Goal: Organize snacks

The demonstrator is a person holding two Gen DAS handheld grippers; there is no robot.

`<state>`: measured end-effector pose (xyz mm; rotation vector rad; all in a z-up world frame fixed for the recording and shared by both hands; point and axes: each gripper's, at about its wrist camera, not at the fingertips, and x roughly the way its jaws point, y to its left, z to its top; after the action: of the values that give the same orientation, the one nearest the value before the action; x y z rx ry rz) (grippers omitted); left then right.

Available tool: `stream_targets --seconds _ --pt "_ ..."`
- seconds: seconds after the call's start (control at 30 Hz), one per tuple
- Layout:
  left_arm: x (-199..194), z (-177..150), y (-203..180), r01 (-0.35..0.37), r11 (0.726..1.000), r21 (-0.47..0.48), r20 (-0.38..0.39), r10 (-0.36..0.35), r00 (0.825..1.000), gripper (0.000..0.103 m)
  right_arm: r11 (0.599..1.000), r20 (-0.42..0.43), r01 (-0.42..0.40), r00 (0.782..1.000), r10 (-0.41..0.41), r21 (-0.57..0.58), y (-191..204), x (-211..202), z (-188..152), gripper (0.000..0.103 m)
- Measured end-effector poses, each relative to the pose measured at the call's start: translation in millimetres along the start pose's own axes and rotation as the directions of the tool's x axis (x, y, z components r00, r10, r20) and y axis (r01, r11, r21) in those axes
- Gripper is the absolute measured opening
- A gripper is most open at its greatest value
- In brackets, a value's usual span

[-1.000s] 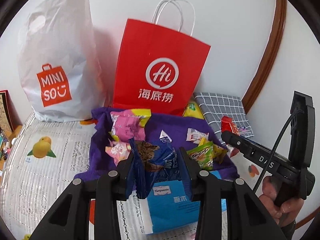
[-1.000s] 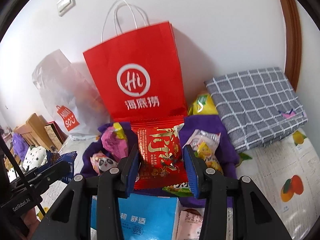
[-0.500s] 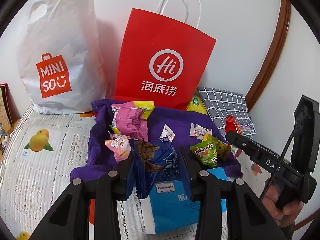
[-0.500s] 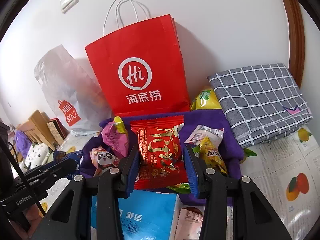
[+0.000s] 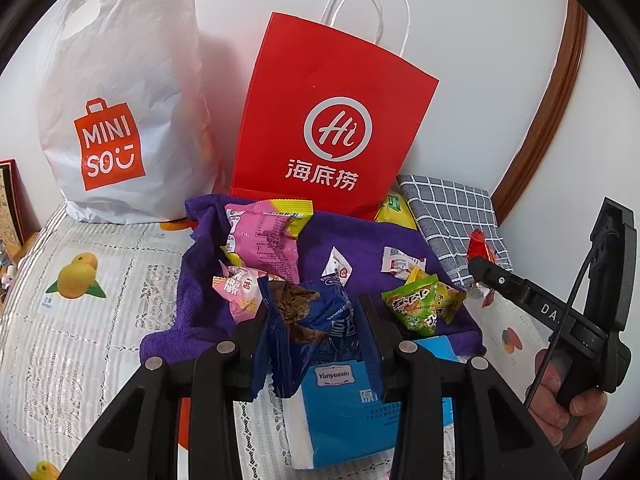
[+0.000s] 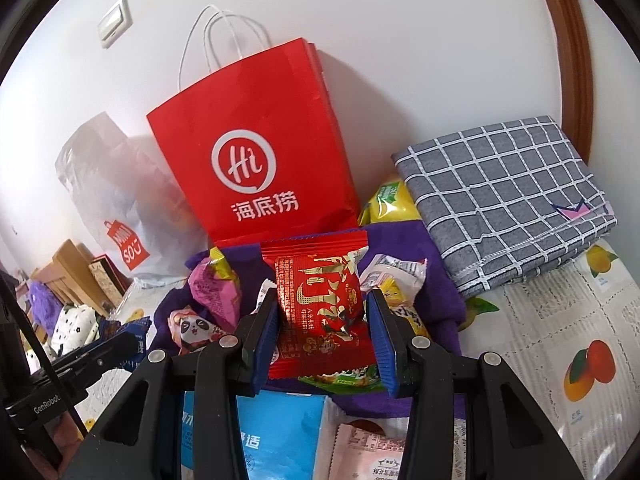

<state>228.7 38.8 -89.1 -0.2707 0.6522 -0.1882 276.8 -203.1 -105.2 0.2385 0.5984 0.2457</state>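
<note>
The left gripper (image 5: 314, 332) jaws pinch a blue snack packet (image 5: 316, 320); the right gripper (image 6: 322, 334) jaws pinch a red snack packet (image 6: 320, 304), both above the purple cloth (image 5: 200, 304).

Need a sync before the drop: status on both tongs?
Left tongs shut on blue packet. Right tongs shut on red packet. Red bag stands behind, other snacks loose on purple cloth; path unblocked.

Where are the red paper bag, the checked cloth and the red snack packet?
red paper bag (image 5: 336, 136): left wrist view, logo.
checked cloth (image 6: 504, 196): right wrist view, top face.
red snack packet (image 6: 320, 300): right wrist view, front.
</note>
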Motion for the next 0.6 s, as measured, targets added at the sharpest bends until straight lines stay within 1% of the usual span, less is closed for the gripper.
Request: stream_targets --seconds 0.17,0.6 --pt "0 1 1 0.003 1.0 -0.003 -0.001 -0.003 1.0 0.037 1.0 -0.005 -0.01 1.0 0.01 0.018 -2 2 0 0.043" --pt "4 -2 2 0.016 1.0 -0.011 -0.015 -0.017 1.0 0.037 0.999 -0.031 -0.045 0.999 0.045 0.006 7 10 -4 0.043"
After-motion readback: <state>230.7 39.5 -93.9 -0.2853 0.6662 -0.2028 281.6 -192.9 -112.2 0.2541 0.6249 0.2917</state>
